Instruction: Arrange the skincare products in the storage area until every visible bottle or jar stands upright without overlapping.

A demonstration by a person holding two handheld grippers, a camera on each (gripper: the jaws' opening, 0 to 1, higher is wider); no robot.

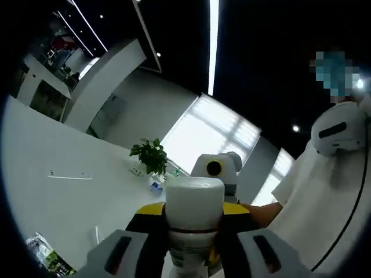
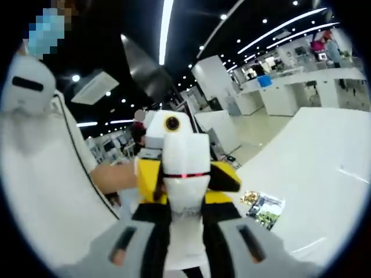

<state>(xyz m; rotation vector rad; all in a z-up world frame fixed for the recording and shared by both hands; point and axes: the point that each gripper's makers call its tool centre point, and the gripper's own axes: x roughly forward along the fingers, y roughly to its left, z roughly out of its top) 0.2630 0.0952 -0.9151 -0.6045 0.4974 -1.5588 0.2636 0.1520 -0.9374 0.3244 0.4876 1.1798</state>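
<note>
Bottle [image 1: 194, 223] up in the air between both tools, well above the white table [image 1: 69, 208]. In the left gripper view the left gripper [image 1: 188, 255] is clamped on its lower body, jaws pressed to either side just under the broad white cap. In the right gripper view the same white bottle [image 2: 184, 191] sits between the right gripper [image 2: 185, 246] jaws, which are closed against its sides, and the yellow-and-black front of the other tool shows just behind it (so this looks like a two-handed hold, or a handover in the middle).

To do this step well, I'd say only one tool should let go at a time, and the one that keeps the bottle should hold it near the middle, with the axis straight, before anything comes down. The cap end looks heavier, so a low pinch could let it swing. The storage area itself I cannot make out from here; a flat printed packet [image 2: 264, 209] lies on the table off to one side, and a potted plant [image 1: 152, 155] stands further back. A person in white [image 1: 330, 191] stands close beside.
</note>
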